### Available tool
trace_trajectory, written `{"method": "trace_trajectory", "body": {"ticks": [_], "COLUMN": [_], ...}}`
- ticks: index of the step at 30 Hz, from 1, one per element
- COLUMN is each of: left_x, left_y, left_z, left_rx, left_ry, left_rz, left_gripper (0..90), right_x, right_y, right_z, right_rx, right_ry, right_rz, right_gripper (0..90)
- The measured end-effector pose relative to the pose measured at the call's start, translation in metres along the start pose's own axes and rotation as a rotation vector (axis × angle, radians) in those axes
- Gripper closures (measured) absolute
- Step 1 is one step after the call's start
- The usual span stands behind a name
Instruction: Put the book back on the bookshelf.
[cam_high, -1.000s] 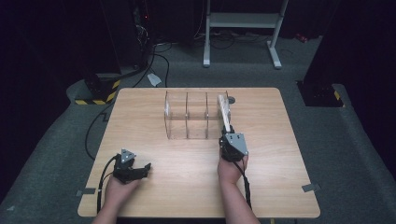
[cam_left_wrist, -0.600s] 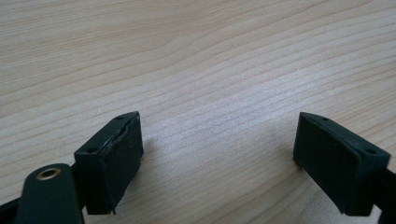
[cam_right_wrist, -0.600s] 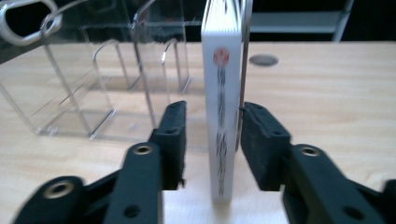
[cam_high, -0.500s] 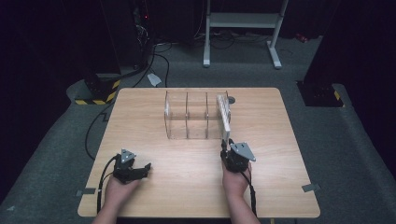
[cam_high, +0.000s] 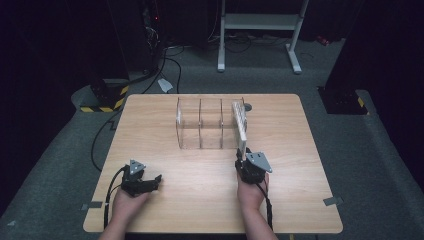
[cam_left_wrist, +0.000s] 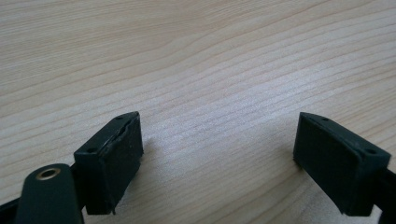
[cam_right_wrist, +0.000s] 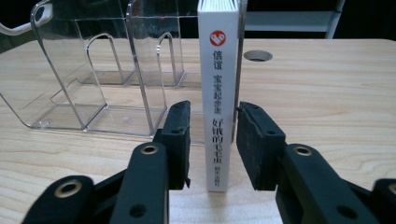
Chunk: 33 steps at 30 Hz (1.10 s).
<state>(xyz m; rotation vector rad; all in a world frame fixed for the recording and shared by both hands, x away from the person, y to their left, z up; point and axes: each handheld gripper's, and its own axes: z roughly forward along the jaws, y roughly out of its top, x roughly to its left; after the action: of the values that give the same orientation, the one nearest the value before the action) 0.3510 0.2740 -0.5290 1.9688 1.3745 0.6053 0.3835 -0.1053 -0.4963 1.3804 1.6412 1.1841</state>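
White book (cam_right_wrist: 218, 107) stands upright between the parted right claw (cam_right_wrist: 212, 140).

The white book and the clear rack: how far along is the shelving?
Done: the white book stands upright in the end slot of the clear rack, spine outward. In hand: the right tongs have just been opening, pads flanking the spine with small gaps. Left: backing the right tongs away. The left tongs rest open over bare table.
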Motion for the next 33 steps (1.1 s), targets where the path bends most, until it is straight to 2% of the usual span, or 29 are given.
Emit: {"method": "trace_trajectory", "body": {"ticks": [2, 3, 10, 21, 23, 24, 25, 26, 27, 28, 29, 31, 32, 33], "left_x": [0.0, 0.0, 0.0, 0.0, 0.0, 0.0, 0.0, 0.0, 0.0, 0.0, 0.0, 0.0, 0.0, 0.0], "left_y": [0.0, 0.0, 0.0, 0.0, 0.0, 0.0, 0.0, 0.0, 0.0, 0.0, 0.0, 0.0, 0.0, 0.0], "left_z": [0.0, 0.0, 0.0, 0.0, 0.0, 0.0, 0.0, 0.0, 0.0, 0.0, 0.0, 0.0, 0.0, 0.0], "left_rx": [0.0, 0.0, 0.0, 0.0, 0.0, 0.0, 0.0, 0.0, 0.0, 0.0, 0.0, -0.001, -0.001, 0.0], "left_ry": [0.0, 0.0, -0.001, -0.002, -0.002, -0.002, -0.002, -0.002, -0.002, 0.001, 0.001, 0.002, 0.002, 0.002], "left_rz": [0.0, 0.0, 0.003, 0.0, 0.0, 0.001, 0.001, 0.001, 0.001, 0.005, 0.005, 0.007, 0.007, 0.009], "left_gripper": [15.8, 15.8, 15.9, 15.9, 15.9, 15.9, 15.9, 15.8, 15.8, 15.8, 15.9, 15.9, 16.0, 16.0], "right_x": [0.0, 0.0, 0.003, 0.008, 0.007, 0.005, 0.005, 0.001, 0.001, -0.008, -0.008, -0.029, -0.029, -0.044], "right_y": [0.001, 0.002, 0.003, 0.006, 0.007, 0.007, 0.007, 0.006, 0.006, 0.003, 0.003, -0.001, -0.001, -0.006], "right_z": [0.001, 0.004, 0.009, 0.015, 0.014, 0.01, 0.01, 0.004, 0.004, -0.002, -0.002, -0.011, -0.011, -0.015], "right_rx": [0.004, 0.011, 0.006, -0.002, 0.001, -0.008, -0.008, 0.002, 0.002, 0.028, 0.028, 0.089, 0.089, 0.145], "right_ry": [-0.007, -0.007, -0.028, -0.048, -0.039, -0.009, -0.009, 0.024, 0.024, 0.057, 0.057, 0.075, 0.075, 0.081], "right_rz": [-0.003, 0.014, 0.064, 0.049, 0.047, 0.04, 0.04, 0.017, 0.017, -0.005, -0.005, -0.055, -0.055, -0.069], "right_gripper": [67.3, 71.4, 73.0, 72.7, 69.4, 61.0, 61.0, 51.0, 51.0, 45.0, 45.0, 39.3, 39.3, 37.3]}}
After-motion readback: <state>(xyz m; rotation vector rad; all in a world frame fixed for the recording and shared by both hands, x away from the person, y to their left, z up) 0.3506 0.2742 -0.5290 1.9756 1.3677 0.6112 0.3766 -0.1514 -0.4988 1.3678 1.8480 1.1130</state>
